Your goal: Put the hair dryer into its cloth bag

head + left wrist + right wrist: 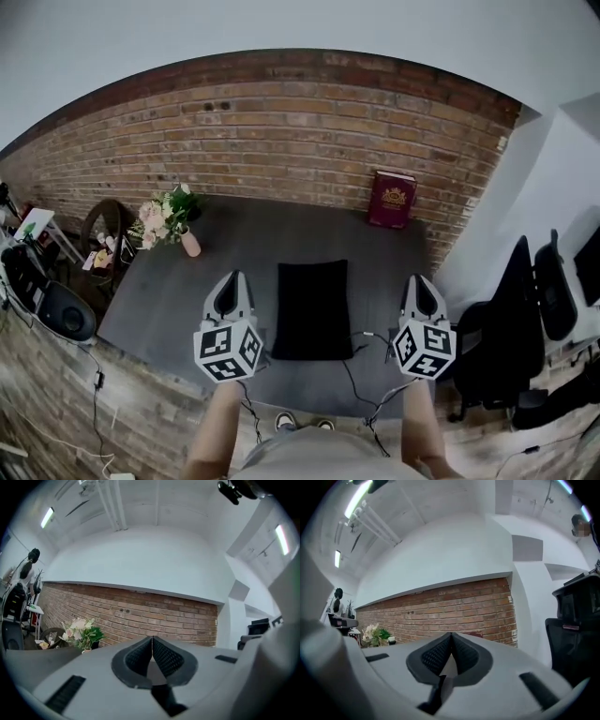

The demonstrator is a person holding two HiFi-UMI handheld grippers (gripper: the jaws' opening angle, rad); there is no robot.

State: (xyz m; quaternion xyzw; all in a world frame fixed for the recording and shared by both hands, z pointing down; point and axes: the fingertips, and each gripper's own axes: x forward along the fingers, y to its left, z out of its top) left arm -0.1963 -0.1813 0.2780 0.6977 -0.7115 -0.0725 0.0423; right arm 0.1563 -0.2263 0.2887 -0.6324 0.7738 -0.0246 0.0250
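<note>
Squarely between the left claw (228,279) and the right claw (424,281), the black cloth bag (312,309) lies flat on the desk (178,281). Its long axis runs away from the person toward the brick wall (281,122). Both claws hover level, jaws pressed together on nothing.

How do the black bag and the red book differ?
The black bag lies flat mid-table; the red book stands upright against the brick wall, far right. The bag is plain black; the book red with gold print. Both sit on the dark table.
</note>
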